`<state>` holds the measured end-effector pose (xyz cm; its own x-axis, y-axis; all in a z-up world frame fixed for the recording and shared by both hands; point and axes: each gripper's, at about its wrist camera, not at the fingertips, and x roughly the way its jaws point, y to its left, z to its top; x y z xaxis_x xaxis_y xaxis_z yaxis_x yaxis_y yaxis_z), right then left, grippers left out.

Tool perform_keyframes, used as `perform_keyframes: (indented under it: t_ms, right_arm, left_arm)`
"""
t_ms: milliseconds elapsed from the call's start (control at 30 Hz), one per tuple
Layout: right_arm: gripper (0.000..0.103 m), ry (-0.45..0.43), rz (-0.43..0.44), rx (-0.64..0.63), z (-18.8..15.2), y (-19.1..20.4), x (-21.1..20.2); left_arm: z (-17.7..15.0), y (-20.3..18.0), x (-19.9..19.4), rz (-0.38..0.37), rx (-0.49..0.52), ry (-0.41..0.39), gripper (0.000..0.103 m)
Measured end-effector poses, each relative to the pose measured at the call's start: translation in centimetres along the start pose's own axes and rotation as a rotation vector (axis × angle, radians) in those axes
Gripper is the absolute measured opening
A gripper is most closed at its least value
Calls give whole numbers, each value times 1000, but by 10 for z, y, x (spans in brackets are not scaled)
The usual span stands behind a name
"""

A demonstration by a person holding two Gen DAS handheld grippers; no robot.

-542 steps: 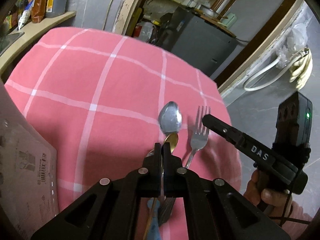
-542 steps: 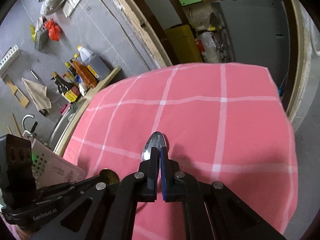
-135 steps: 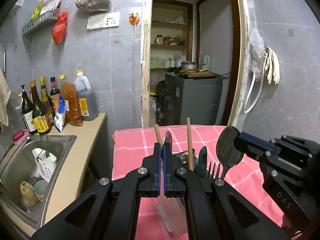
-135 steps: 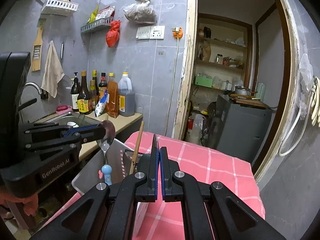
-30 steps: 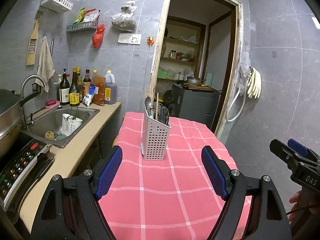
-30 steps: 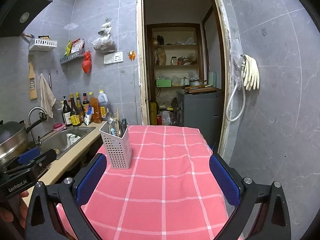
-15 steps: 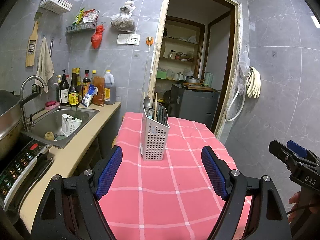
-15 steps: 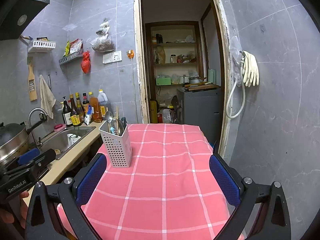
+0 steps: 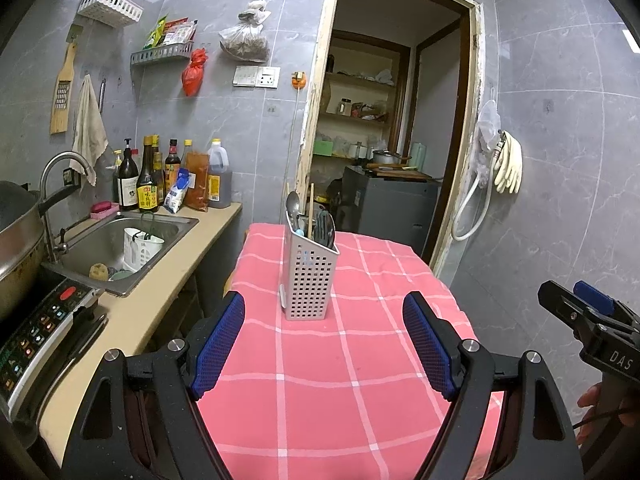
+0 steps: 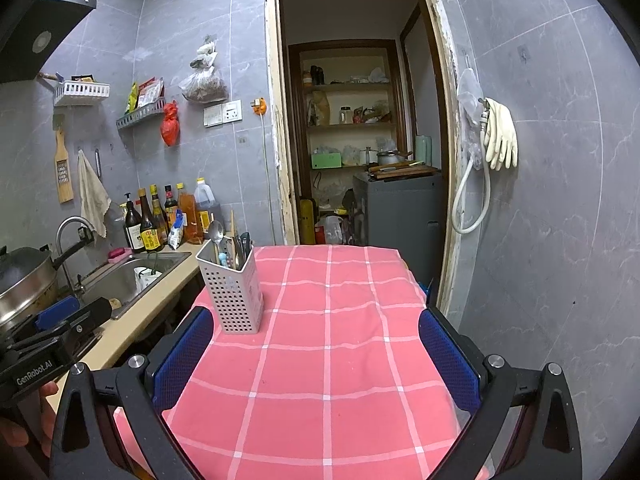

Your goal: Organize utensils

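Steel utensils (image 9: 310,220) stand upright in the holder (image 9: 310,280); both grippers (image 9: 324,344) (image 10: 316,356) gape, released.

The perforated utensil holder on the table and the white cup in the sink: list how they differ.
The utensil holder stands on the pink checked tablecloth; the white cup sits down in the steel sink.
The utensil holder is grey-white with square holes all over and angular sides; the cup's wall looks plain and round.
The utensil holder carries a spoon, a chopstick and dark utensils; the cup has only a dark wiry thing at its rim.
Both stand upright.
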<state>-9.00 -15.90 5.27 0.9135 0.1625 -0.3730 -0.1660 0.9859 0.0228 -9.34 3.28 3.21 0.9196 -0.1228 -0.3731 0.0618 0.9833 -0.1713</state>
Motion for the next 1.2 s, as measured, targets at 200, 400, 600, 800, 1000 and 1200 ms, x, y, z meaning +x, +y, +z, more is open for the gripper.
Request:
perform_keyframes:
  t_ms: [200, 400, 600, 800, 1000, 1200]
  right_arm:
    - [103, 4, 1, 3, 0, -1, 1]
    - [103, 5, 2, 4, 0, -1, 1]
    - [103, 6, 1, 6, 0, -3, 2]
    - [103, 7, 2, 7, -1, -2, 2]
    - [103, 8, 2, 8, 0, -1, 2]
    - [103, 8, 2, 8, -3, 1, 1]
  left_arm:
    - [0, 0, 1, -1, 0, 2, 76]
    - [-1, 0, 2, -1, 1, 4, 76]
    - [-1, 0, 3, -2, 1, 5, 76]
    - [-3, 0, 5, -3, 3, 9, 76]
    - [-3, 0, 5, -3, 1, 10, 76]
    - [-2, 0, 5, -4, 2, 10, 76]
